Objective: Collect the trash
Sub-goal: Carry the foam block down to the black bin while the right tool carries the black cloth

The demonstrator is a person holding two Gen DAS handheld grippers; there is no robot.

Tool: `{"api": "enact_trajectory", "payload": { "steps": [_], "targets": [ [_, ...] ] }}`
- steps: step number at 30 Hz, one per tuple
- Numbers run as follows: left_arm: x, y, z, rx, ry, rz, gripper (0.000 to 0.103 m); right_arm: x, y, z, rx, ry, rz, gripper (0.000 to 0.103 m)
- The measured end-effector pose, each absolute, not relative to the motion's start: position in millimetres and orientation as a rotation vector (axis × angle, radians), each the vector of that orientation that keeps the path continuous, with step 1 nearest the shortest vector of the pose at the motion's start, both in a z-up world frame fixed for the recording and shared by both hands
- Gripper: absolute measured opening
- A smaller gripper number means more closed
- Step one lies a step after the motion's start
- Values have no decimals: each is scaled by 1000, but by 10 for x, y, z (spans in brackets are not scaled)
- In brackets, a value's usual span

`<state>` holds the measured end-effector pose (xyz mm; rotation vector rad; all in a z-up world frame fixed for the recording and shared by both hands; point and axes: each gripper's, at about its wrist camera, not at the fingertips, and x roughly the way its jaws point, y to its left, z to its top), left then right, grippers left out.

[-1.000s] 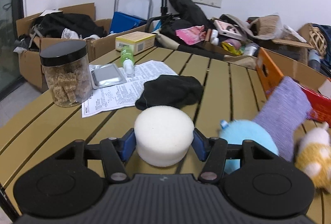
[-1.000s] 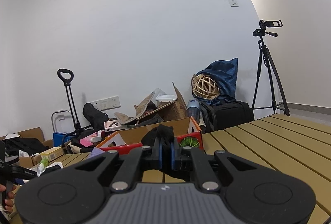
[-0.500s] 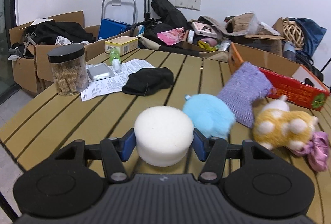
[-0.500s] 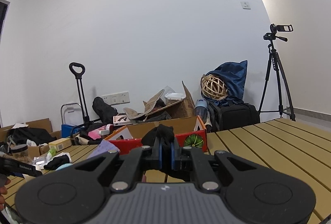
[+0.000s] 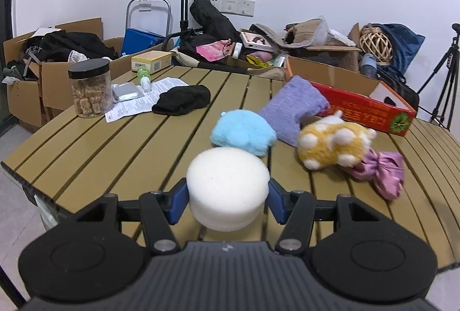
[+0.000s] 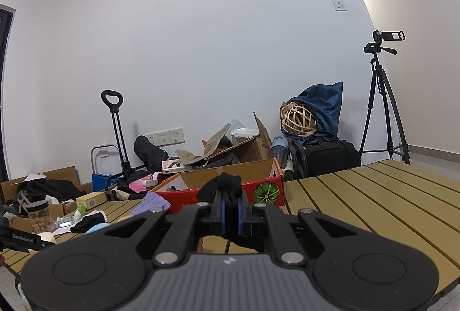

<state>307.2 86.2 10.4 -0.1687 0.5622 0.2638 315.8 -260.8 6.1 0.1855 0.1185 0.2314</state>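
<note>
My left gripper [image 5: 227, 196] is shut on a round white sponge [image 5: 227, 190] and holds it above the near edge of the slatted wooden table [image 5: 115, 155]. My right gripper [image 6: 230, 210] is shut on a black cloth [image 6: 225, 188] and holds it above the table, in front of the red cardboard box [image 6: 258, 190]. That box also shows in the left wrist view [image 5: 365, 107] at the table's far right. The left gripper's side [image 6: 20, 237] shows at the left edge of the right wrist view.
On the table lie a blue plush [image 5: 243, 132], a yellow plush [image 5: 333, 144], a purple knit cloth [image 5: 296, 109], a pink bag [image 5: 382, 173], another black cloth [image 5: 182, 104], papers [image 5: 135, 107] and a jar [image 5: 90, 88]. Cluttered boxes and a tripod [image 6: 382, 104] stand behind.
The left gripper has pulled back and risen with the sponge, so more of the table and the plush toys show. The right gripper has kept hold of the black cloth and turned slightly.
</note>
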Motion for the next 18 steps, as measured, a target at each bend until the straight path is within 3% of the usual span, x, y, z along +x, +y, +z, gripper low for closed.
{"api": "enact_trajectory", "payload": {
  "steps": [18],
  "targets": [
    [2414, 499, -24, -148, 570, 173, 58, 2610, -2602, -126, 126, 137, 250, 8]
  ]
}}
